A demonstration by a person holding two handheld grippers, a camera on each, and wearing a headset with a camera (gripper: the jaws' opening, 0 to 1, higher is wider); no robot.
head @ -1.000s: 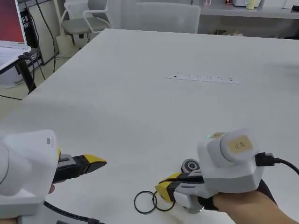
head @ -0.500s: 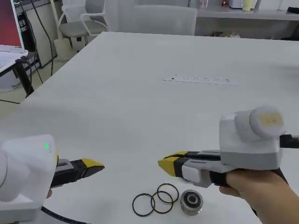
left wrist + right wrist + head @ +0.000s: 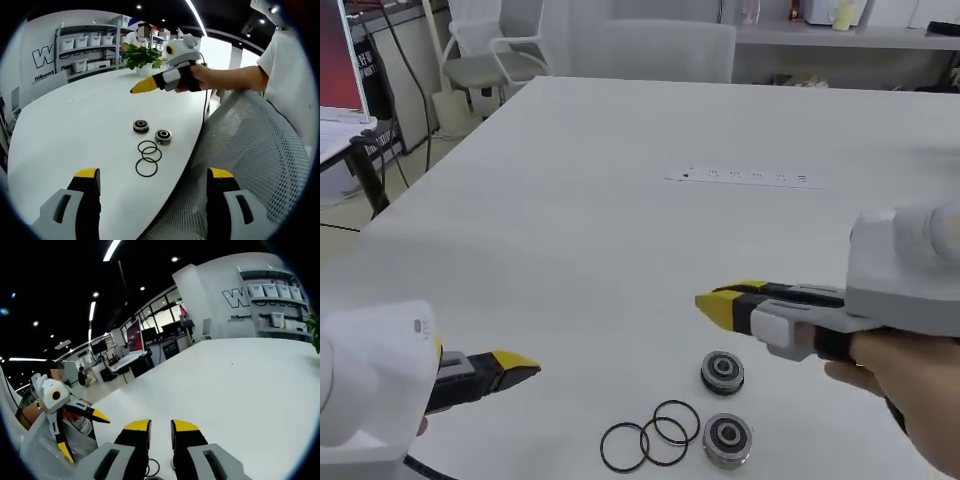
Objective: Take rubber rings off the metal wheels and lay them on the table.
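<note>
**Desk:** What do we have at the bench, reading from the left?

**Field:** We see the left gripper point(image 3: 515, 366) hovering low over the broad white table point(image 3: 620, 230). Its own view shows the yellow-tipped jaws spread wide with nothing between them. Next come three thin black rubber rings point(image 3: 651, 438), lying flat on the table near the front edge and overlapping one another. Just to their right sits one small round metal wheel point(image 3: 727, 438), with a second metal wheel point(image 3: 722, 370) a little behind it. Above and beyond the wheels, the right gripper point(image 3: 712, 301) hangs in the air, touching nothing. Its jaws are drawn nearly together and hold nothing.

**Desk:** So which step do we call it?

**Field:** We judge it a pause between rings, with three already laid down and both grippers free. We cannot tell whether either wheel carries any rubber.

**Desk:** And the next move?

**Field:** If a ring remains, we expect one gripper must pin the wheel. The other must catch the thin band's edge and peel it off, then lay it clear of the pile.
</note>
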